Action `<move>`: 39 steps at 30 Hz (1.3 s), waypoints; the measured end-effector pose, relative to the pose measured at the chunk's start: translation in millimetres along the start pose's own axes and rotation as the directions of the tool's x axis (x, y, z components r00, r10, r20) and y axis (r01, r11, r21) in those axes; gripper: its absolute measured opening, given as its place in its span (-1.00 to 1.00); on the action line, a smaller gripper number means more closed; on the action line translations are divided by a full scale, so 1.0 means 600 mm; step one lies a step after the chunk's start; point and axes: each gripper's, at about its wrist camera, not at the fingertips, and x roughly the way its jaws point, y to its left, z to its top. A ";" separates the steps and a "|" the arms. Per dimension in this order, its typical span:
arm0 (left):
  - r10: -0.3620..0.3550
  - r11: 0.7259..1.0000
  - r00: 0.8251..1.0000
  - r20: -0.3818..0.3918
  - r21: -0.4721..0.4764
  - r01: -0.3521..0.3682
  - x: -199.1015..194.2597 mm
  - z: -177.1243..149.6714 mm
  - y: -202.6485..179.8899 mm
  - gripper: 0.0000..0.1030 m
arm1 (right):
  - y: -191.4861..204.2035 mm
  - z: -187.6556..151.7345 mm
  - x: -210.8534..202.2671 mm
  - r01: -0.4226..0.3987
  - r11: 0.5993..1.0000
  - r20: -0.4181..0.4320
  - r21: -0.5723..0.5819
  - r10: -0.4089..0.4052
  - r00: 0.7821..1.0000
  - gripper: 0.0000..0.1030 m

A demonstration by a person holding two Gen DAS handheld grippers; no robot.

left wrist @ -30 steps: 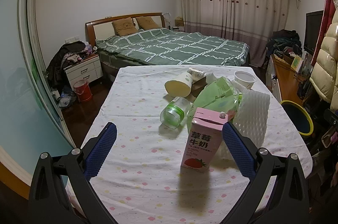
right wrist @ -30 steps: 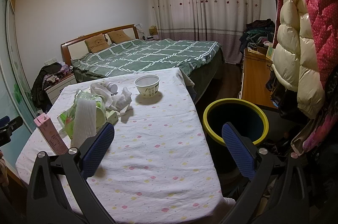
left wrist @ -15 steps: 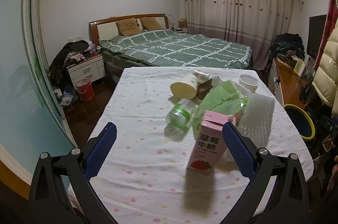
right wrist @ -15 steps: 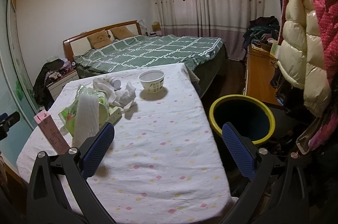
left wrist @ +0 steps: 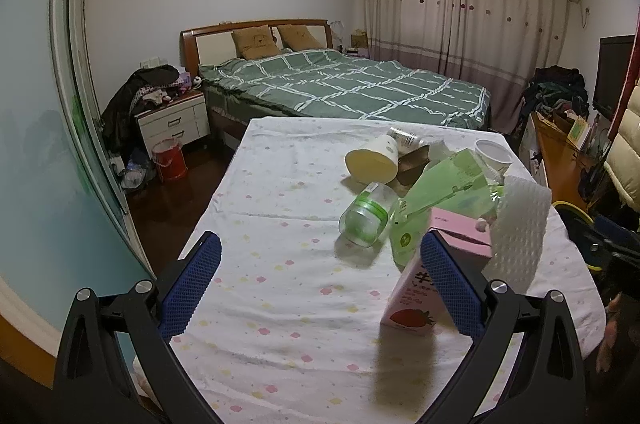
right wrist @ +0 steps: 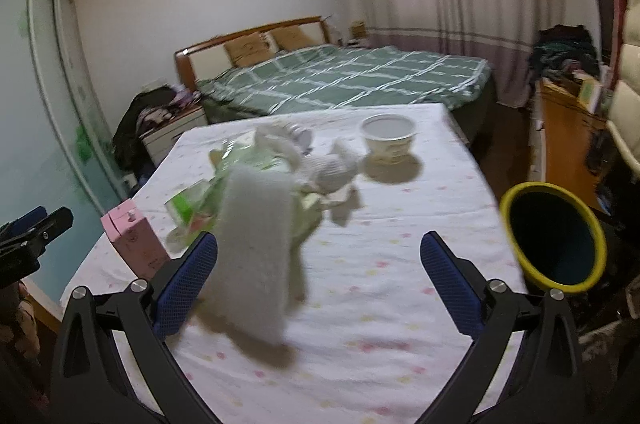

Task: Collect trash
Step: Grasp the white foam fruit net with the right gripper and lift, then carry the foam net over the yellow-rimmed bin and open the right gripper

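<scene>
A pile of trash lies on the table: a pink strawberry milk carton standing upright, a clear bottle with a green label on its side, a green plastic bag, a white foam sheet, a cream cup on its side and a white bowl. My left gripper is open and empty; its right finger overlaps the carton. My right gripper is open and empty, with the foam sheet by its left finger. The carton, bowl and crumpled white paper show there too.
A dark bin with a yellow rim stands on the floor right of the table. A bed lies behind it, a nightstand and red bucket to the left, and a wooden desk with coats to the right.
My left gripper has swung left, so the carton now sits behind its right finger. My right gripper has moved left and closer to the pile; the foam sheet looms larger.
</scene>
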 end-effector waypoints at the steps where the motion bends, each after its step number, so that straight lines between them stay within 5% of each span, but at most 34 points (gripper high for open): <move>1: -0.001 1.000 1.000 -0.004 0.000 0.001 0.003 0.000 0.000 0.91 | 0.006 0.001 0.010 -0.007 1.000 -0.010 -0.007 0.007 1.000 0.70; 8: -0.002 1.000 1.000 -0.023 -0.001 0.002 0.025 0.000 0.004 0.91 | 0.020 0.002 0.063 -0.026 1.000 -0.086 -0.003 0.026 0.996 0.50; 11: -0.005 1.000 1.000 -0.029 -0.001 0.005 0.033 0.000 0.003 0.91 | 0.017 0.000 0.076 -0.052 0.999 -0.112 0.004 0.053 0.992 0.15; 13: -0.009 1.000 0.999 -0.032 0.000 0.009 0.036 -0.001 0.002 0.91 | 0.016 -0.002 0.085 -0.087 0.996 -0.137 0.012 0.088 0.987 -0.34; 17: -0.010 1.000 0.999 -0.037 0.003 0.010 0.040 -0.001 0.001 0.91 | 0.020 -0.006 0.079 -0.110 0.994 -0.130 0.002 0.109 0.985 -0.74; 29: -0.071 0.997 0.997 0.000 0.033 0.071 0.025 -0.003 -0.018 0.91 | -0.030 0.014 -0.032 -0.112 0.993 0.000 0.031 0.112 0.994 -0.75; 35: -0.135 0.987 0.991 0.002 0.089 0.135 0.018 -0.015 -0.044 0.91 | -0.157 0.034 -0.073 0.093 0.986 0.091 0.138 -0.106 0.990 -0.74; 39: -0.207 0.972 0.978 -0.020 0.110 0.208 0.024 -0.026 -0.062 0.91 | -0.281 0.036 -0.079 0.264 0.930 0.089 0.257 -0.295 0.951 -0.74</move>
